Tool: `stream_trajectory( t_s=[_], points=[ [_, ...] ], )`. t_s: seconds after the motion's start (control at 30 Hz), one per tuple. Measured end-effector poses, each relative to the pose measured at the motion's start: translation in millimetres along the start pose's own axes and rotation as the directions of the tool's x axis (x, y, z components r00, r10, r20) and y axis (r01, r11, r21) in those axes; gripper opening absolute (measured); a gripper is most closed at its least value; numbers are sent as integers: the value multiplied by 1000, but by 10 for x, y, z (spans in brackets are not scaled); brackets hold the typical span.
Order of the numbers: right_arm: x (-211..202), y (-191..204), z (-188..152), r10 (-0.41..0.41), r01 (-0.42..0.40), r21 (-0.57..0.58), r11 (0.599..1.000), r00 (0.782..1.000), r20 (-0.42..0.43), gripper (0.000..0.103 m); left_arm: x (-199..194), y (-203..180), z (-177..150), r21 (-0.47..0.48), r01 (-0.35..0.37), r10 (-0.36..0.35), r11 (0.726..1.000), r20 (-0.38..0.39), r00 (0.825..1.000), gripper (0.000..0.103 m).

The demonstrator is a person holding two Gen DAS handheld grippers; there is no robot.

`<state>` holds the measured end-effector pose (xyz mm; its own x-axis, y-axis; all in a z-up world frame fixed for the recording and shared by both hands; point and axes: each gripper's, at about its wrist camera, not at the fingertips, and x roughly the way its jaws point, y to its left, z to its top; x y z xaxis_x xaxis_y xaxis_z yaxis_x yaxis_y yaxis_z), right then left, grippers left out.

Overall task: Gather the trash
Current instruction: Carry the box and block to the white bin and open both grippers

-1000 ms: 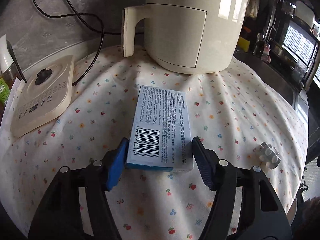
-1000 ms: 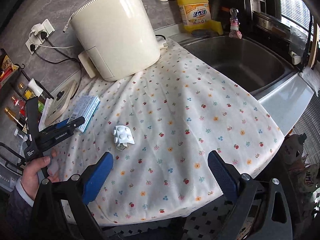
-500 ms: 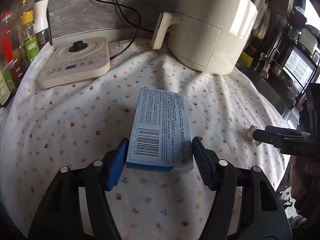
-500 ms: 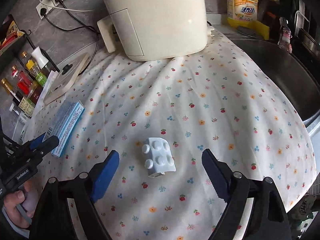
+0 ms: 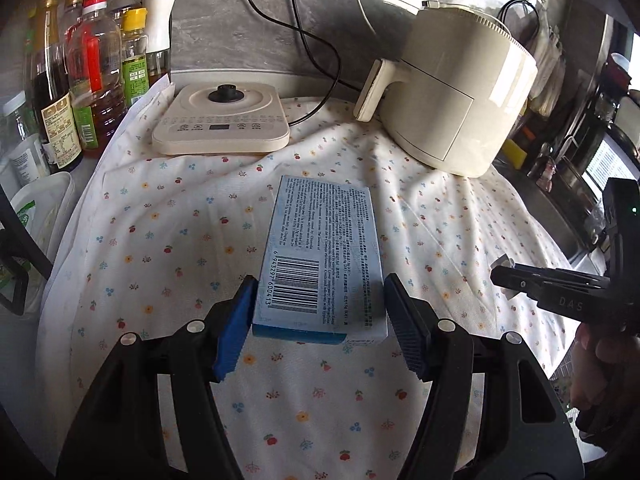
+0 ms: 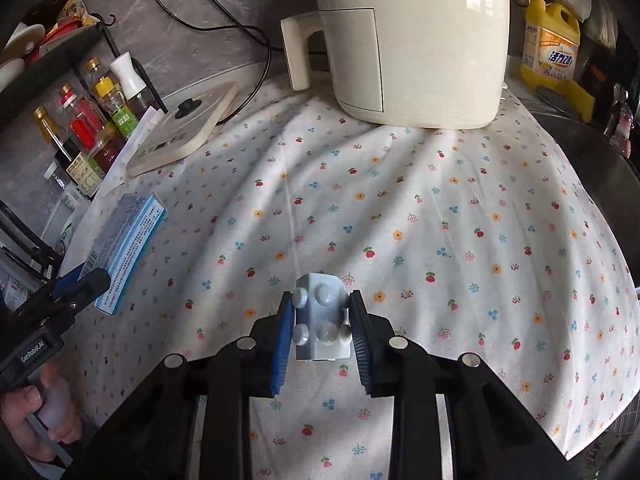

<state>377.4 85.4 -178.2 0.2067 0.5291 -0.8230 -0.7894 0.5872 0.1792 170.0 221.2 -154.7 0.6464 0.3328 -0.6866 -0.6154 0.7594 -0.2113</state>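
Covering the counter — flowered cloth point(image 6: 440, 208) — sink point(image 6: 592, 168) alongside

Right wrist view. We see the right gripper point(image 6: 320, 320) over a floral tablecloth point(image 6: 440, 220), its jaws having just closed onto a small white studded block point(image 6: 322, 316); both blue pads point(image 6: 283, 340) press its sides. At far left, the left gripper point(image 6: 76, 284), held in a person's hand point(image 6: 38, 412), carries a blue printed carton point(image 6: 126, 246) clear of the cloth. Behind stand a cream air fryer point(image 6: 412, 40), a flat cream appliance base point(image 6: 184, 128) and condiment bottles point(image 6: 88, 128). A yellow detergent bottle point(image 6: 554, 44) stands at upper right beside a dark sink point(image 6: 592, 152).
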Motion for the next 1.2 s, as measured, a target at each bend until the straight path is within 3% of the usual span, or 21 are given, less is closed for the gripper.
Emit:
stream_trajectory(
  t_s=[0.47,0.8,1.2],
  points=[
    [-829,-585,-762,-17,13,82,997,999,44,28,-391,-908,-365,92,54,-56,994,18,998,64],
    [-1672,-1298,-1756,-82,72,197,978,996,43,29,-919,-1708,-991,144,133,-132,981,-16,991,64],
    [-2089,-1884,-2939,-127,126,314,941,992,-18,29,-1343,-2363,-1762,211,193,-181,958,-73,981,64]
  ],
)
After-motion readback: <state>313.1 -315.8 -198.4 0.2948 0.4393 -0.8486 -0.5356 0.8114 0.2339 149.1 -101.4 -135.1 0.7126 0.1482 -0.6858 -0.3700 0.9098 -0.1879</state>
